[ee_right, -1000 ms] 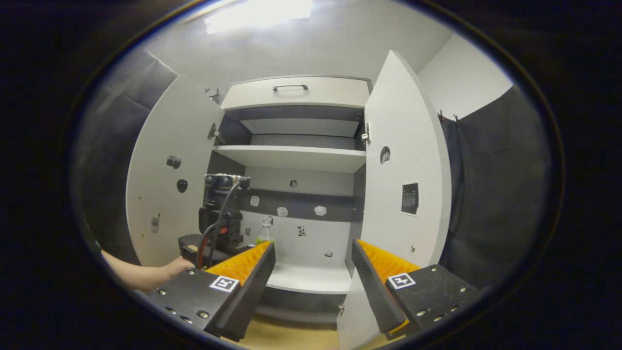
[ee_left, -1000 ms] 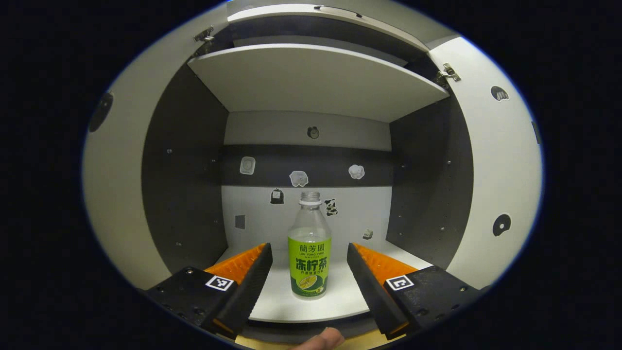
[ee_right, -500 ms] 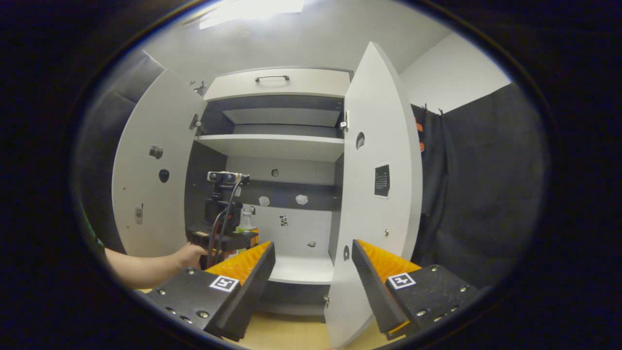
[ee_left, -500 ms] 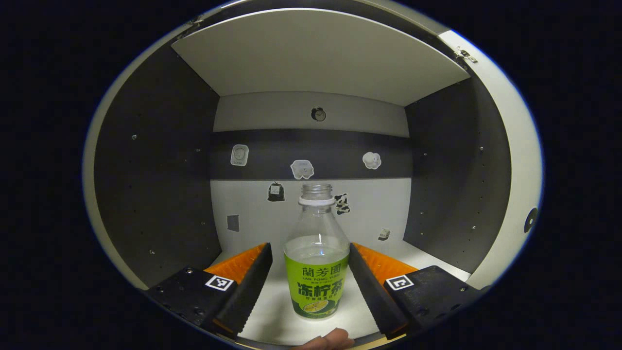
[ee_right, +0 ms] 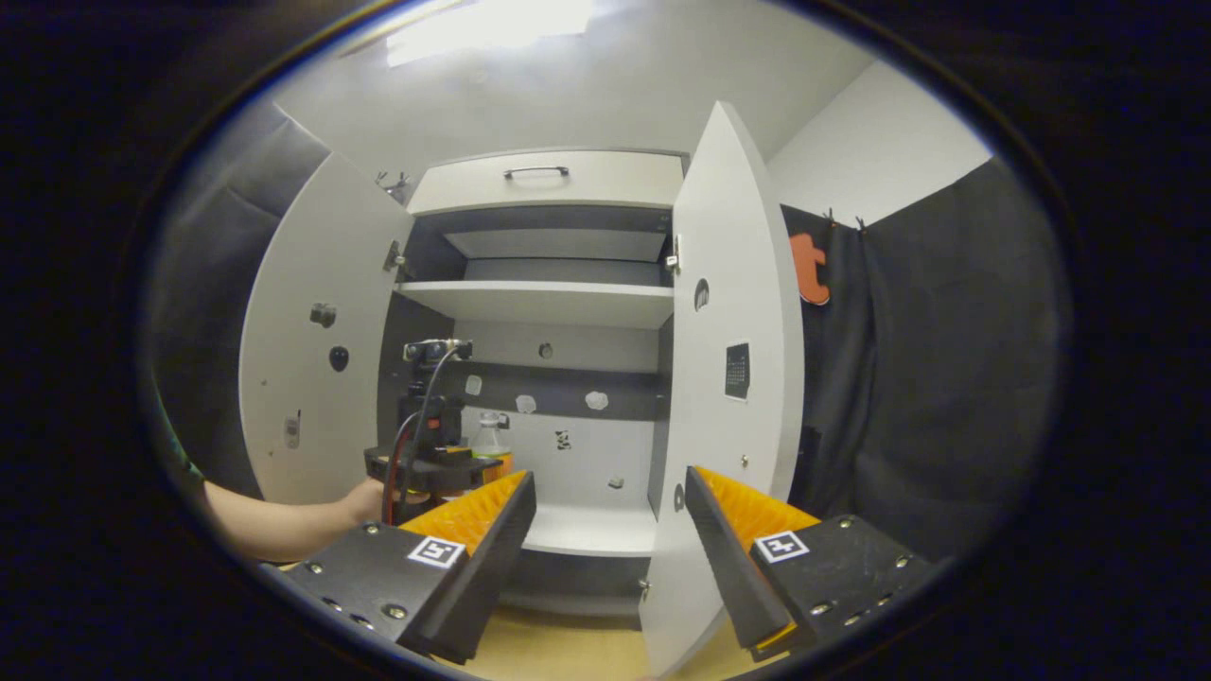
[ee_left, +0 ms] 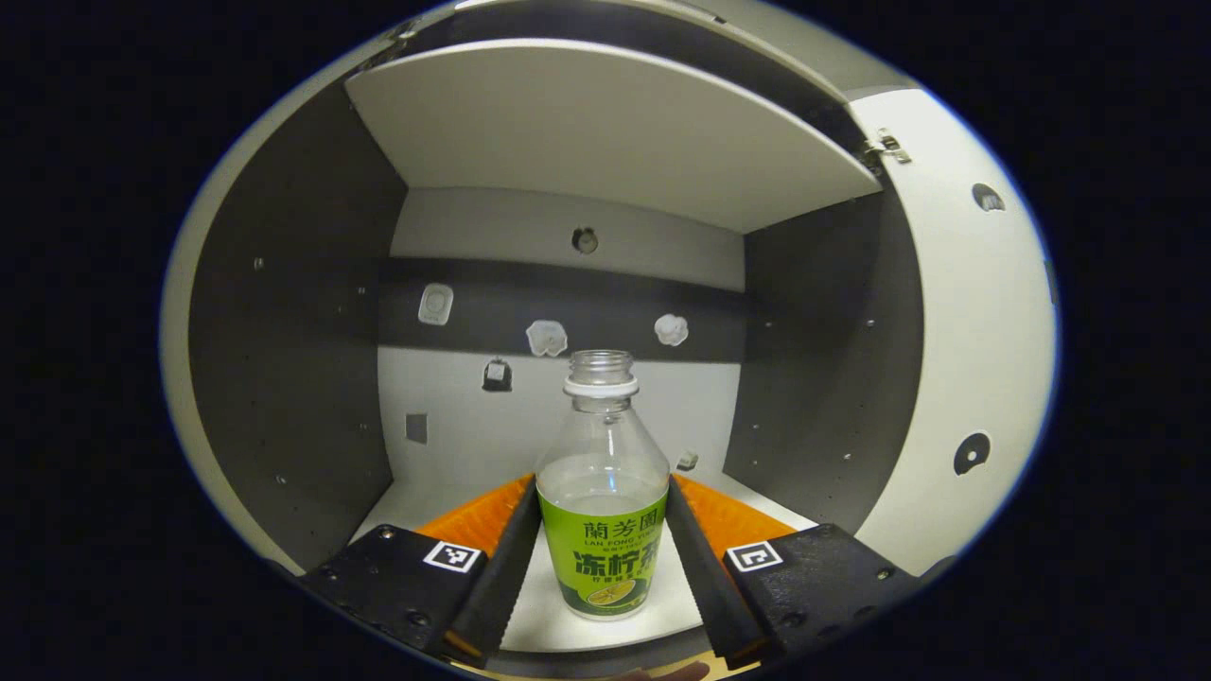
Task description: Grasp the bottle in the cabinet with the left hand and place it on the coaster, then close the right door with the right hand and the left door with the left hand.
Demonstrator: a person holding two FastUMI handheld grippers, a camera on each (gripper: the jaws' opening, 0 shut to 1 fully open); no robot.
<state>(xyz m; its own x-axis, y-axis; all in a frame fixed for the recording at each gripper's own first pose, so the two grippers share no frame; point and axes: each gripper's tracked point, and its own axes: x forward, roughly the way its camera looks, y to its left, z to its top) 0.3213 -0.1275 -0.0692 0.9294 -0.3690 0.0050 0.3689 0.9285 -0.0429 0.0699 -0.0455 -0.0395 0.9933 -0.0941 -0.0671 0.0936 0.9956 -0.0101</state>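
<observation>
Left tongs [ee_left: 601,558] closed to a narrow gap; right tongs [ee_right: 610,530] spread wide

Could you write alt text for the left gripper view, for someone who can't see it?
A clear bottle with a green label and no cap stands on a cabinet shelf, between the two fingers of the left gripper, which press against its sides. Behind it, small stickers dot the cabinet's back wall, and an open white door shows at right.

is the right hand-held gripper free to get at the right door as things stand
Probably yes: the right hand-held gripper is open and empty, and the right door stands open just ahead with nothing between them.
</observation>
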